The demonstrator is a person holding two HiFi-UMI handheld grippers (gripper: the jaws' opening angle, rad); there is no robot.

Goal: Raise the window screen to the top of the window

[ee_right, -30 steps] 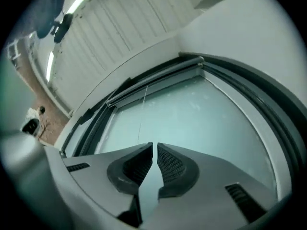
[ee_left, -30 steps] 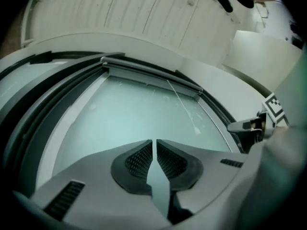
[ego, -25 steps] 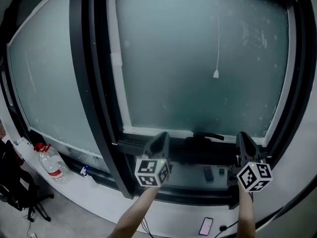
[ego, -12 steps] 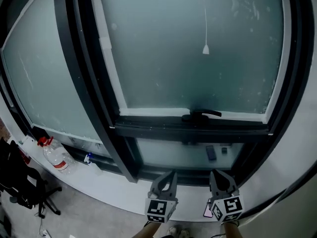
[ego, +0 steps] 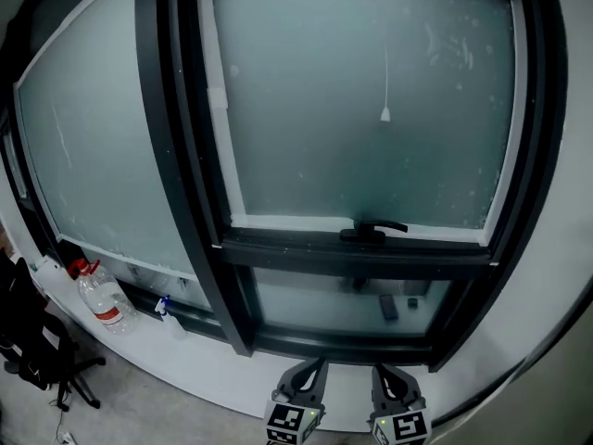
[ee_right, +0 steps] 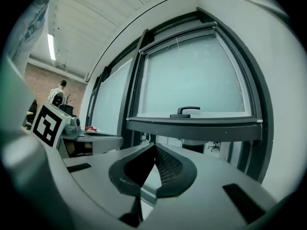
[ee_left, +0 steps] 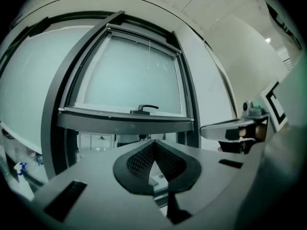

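The window screen [ego: 361,109] is a frosted pale panel in a black frame. Its lower bar [ego: 352,244] carries a black handle [ego: 372,231], and a thin pull cord [ego: 385,113] hangs in front of the panel. Below the bar is a strip of clear glass [ego: 343,302]. My left gripper [ego: 313,367] and right gripper [ego: 385,373] sit side by side at the bottom edge of the head view, well below the bar and touching nothing. Both are shut and empty. The handle [ee_left: 144,108] shows ahead of the left gripper [ee_left: 153,143], and the handle [ee_right: 186,110] ahead of the right gripper [ee_right: 155,146].
A white sill [ego: 213,364] runs under the window, with a red-capped water bottle [ego: 100,300] and a small spray bottle [ego: 165,311] at its left. A black chair [ego: 23,341] stands at the far left. A person [ee_right: 58,96] is far off by a desk.
Both grippers have drawn back from the lower bar beside the handle, down and toward me, to the bottom of the head view. Between these frames the bar stays put.
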